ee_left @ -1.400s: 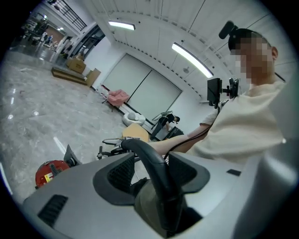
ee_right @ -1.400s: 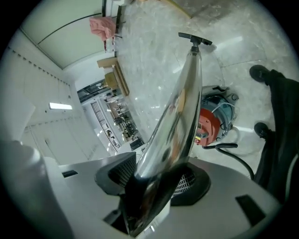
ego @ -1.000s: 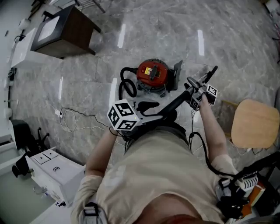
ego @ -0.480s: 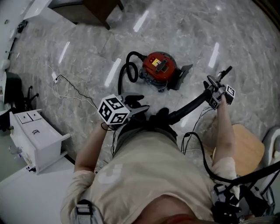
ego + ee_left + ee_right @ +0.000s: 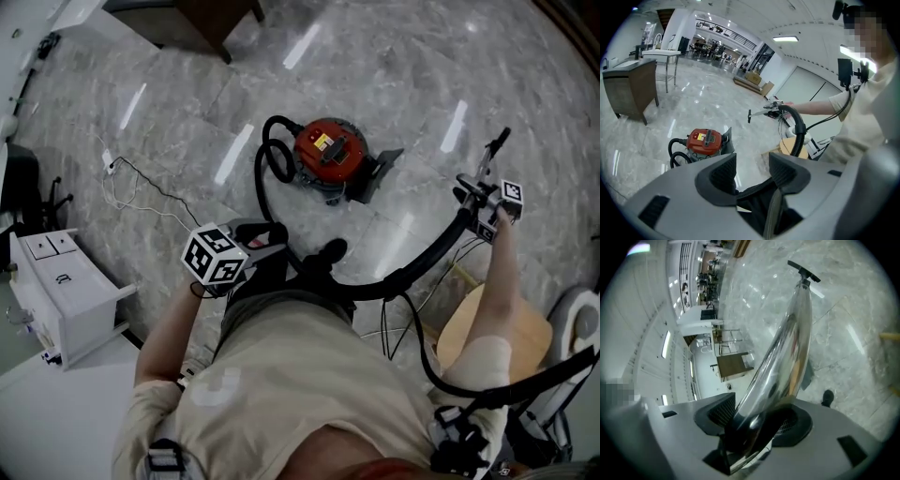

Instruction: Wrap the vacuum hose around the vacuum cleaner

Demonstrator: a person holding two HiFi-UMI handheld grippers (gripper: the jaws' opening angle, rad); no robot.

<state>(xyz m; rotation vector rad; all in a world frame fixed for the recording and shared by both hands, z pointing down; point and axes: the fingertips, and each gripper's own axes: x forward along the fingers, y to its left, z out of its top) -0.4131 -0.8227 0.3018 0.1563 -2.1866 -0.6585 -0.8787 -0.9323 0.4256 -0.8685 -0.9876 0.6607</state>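
The vacuum cleaner (image 5: 326,155) stands on the floor (image 5: 422,66) straight ahead of the person, between the two hands but nearer to the left one. The vacuum hose (image 5: 801,133) leaves its left side, runs back to the person's feet and then bows across to the far right. There the right tongs (image 5: 754,418) grip the metal tube (image 5: 787,343) at the hose's end; their jaws have just been opening a little, with the tube between them. The left tongs (image 5: 752,167) stand wide apart and press on nothing, though the hose passes low beneath them. I judge the right hand must carry the tube round the cleaner. A wooden stool (image 5: 516,333) near that arm and a thin cable (image 5: 131,183) at the left may get in the way.
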